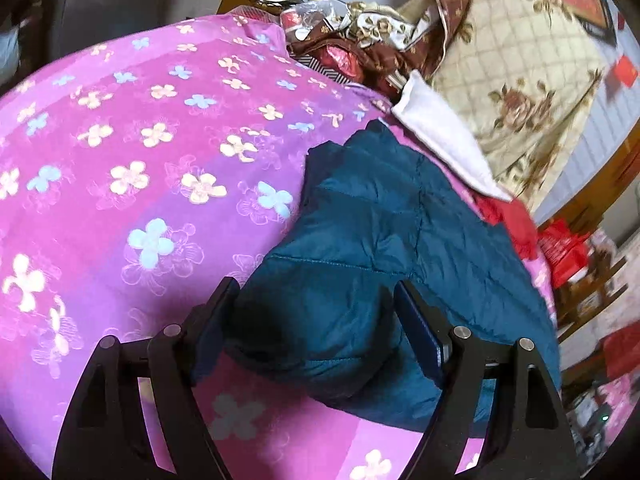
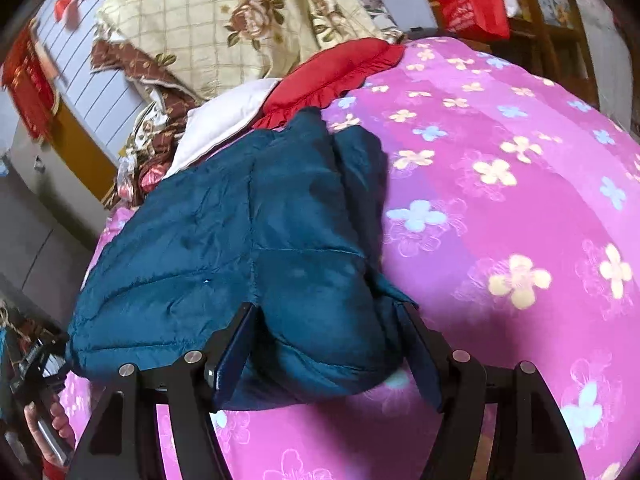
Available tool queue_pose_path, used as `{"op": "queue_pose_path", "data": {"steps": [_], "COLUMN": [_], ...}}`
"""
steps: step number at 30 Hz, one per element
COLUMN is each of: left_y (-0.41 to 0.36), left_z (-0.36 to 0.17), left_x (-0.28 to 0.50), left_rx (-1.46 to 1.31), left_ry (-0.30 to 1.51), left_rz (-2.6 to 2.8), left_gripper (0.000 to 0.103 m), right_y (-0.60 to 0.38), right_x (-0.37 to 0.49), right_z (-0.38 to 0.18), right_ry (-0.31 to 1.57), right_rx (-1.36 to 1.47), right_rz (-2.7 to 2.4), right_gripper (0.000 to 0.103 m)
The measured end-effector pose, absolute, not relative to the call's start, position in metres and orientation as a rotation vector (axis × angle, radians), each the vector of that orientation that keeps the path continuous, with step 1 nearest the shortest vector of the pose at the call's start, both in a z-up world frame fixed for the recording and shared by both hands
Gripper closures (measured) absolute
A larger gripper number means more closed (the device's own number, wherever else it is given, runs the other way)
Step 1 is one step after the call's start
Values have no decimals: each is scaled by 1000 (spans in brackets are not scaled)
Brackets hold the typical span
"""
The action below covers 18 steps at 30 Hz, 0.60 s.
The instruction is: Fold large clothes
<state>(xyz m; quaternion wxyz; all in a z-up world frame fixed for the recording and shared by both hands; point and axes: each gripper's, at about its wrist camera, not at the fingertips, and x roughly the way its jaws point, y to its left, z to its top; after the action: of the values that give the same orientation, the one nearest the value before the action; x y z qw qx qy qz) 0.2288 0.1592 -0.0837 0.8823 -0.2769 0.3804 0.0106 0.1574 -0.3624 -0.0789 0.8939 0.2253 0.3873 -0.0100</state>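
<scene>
Teal puffer jacket (image 1: 372,220) lies folded on pink floral bedspread (image 1: 132,128). Left gripper (image 1: 316,312) and right gripper (image 2: 328,332): jaws wide, straddling near hem, gripping nothing. Risk: slick padding springs open if only 1 layer is caught.

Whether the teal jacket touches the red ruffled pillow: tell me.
Touching. In the right wrist view the teal jacket's far end lies over the ruffled edge of the red pillow, with no pink bedspread showing between them.

Both grippers, left (image 1: 316,296) and right (image 2: 332,320), are black plastic: triangular cut-out arms, round silver pins at the joints, dark blue flat pads (image 1: 418,328) inside each finger.
</scene>
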Motion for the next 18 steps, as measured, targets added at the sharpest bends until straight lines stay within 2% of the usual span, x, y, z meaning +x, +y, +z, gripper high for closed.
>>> {"op": "queue_pose_path", "data": {"steps": [6, 14, 16, 18], "left_y": [192, 189, 182, 176], "left_z": [-88, -110, -119, -125], "left_x": [227, 243, 250, 253], "left_rx": [-748, -695, -682, -668], "left_ry": [777, 862, 894, 907], "left_rz": [5, 73, 36, 39], "left_gripper": [23, 23, 32, 33], "right_y": [-364, -362, -362, -362], "right_x": [168, 166, 166, 166], "right_z": [-88, -90, -90, -90], "right_ry": [800, 785, 777, 774], "right_rx": [469, 449, 444, 437], "right_rz": [-49, -62, -68, -74], "right_gripper": [28, 28, 29, 31]}}
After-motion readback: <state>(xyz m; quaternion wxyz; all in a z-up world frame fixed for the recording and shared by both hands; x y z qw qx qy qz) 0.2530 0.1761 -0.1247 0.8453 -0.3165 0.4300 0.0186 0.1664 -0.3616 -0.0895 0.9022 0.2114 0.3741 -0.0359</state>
